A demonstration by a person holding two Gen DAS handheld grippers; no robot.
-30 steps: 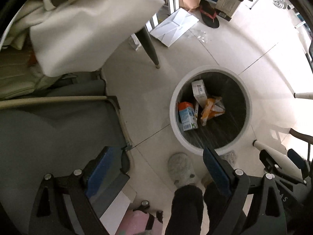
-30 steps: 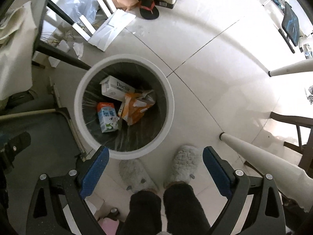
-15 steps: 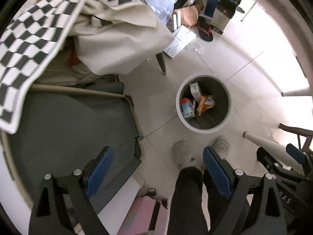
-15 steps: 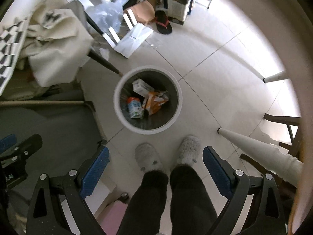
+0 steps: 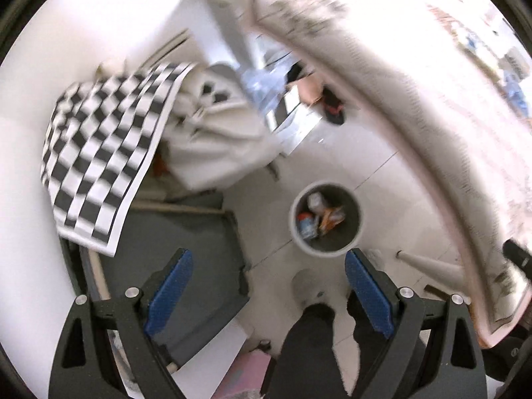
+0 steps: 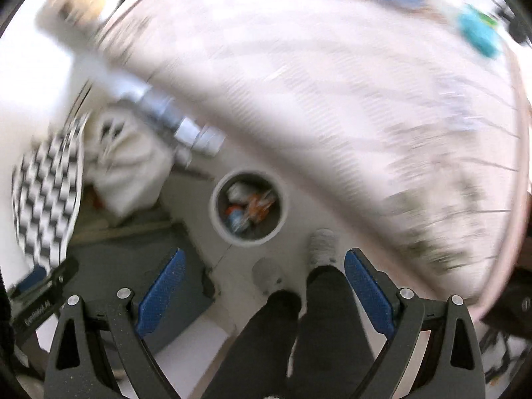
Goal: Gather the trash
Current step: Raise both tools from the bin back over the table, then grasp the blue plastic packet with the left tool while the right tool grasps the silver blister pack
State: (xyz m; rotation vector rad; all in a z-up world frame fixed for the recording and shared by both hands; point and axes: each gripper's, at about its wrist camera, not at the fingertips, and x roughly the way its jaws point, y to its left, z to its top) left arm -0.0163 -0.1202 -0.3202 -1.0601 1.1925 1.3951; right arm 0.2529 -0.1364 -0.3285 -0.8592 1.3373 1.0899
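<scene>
The round white-rimmed trash bin [image 5: 325, 221] stands upright on the pale floor, mouth up, holding blurred cartons and wrappers. The left gripper [image 5: 267, 291] and right gripper [image 6: 264, 287] both gape wide and empty, the bin at twelve o'clock of each.

Motion blur in both views, worse on the right wrist.
Trash in the bin [image 5: 325, 219] is too small and smeared to identify; table top [image 6: 349, 106] items are colour streaks, the far edge cut off.

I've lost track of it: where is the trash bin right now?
The trash bin stands on the floor near the middle of both views, just ahead of the person's slippers and right of the grey mat.
</scene>
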